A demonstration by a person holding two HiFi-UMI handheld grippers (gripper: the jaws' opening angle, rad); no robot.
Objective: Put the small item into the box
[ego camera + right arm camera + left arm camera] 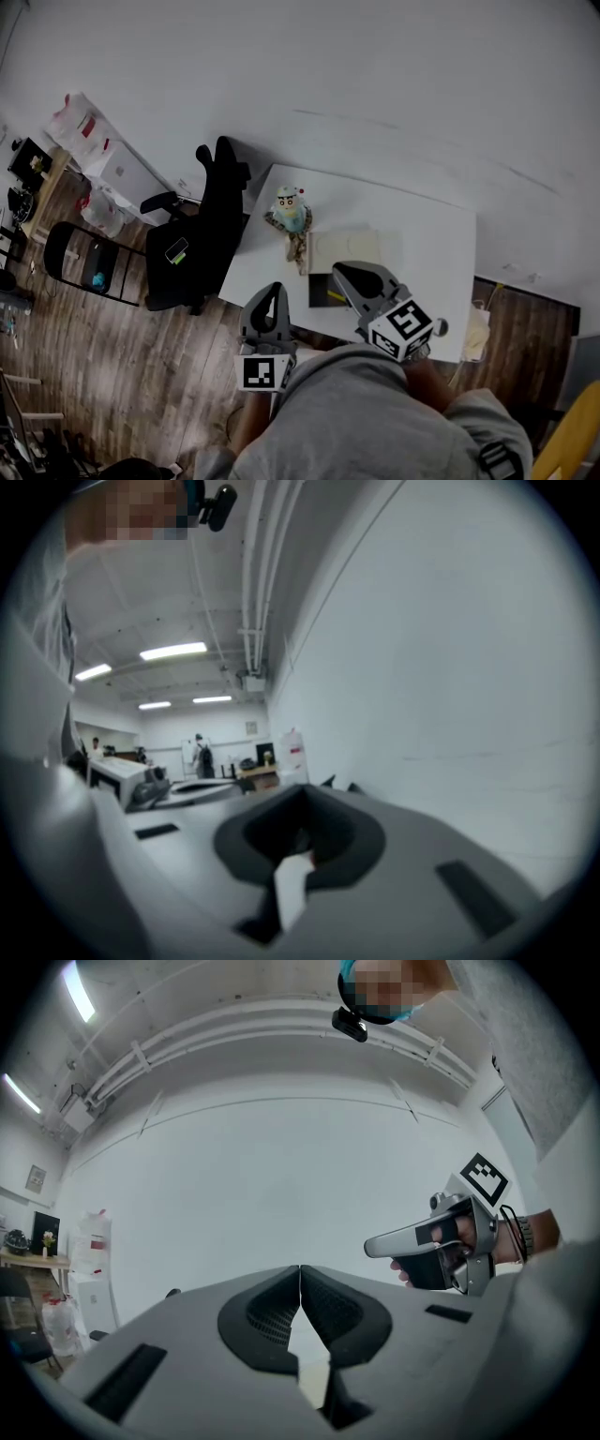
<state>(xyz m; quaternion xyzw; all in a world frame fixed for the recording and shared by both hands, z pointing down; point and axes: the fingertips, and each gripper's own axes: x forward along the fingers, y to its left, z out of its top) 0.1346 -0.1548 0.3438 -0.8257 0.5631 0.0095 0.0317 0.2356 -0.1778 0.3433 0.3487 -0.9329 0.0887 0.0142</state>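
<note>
A white table [431, 262] stands against the wall. At its left end stands a small doll [290, 212] with a pale blue top, and a camouflage-patterned piece [300, 249] lies just in front of it. Beside these is a flat beige box part [349, 248]. A dark open box [322, 291] with something yellow inside sits at the near edge. Both grippers are held up close to my body, short of the table. My left gripper [275, 290] [300, 1271] is shut and empty. My right gripper [343, 272] [300, 799] [368, 1247] is shut too, hovering over the dark box.
A black office chair [208, 232] stands at the table's left end with a phone-like object [176, 250] on its seat. A black folding chair [82, 264] and white bags [82, 129] are further left. The floor is wood planks [112, 375].
</note>
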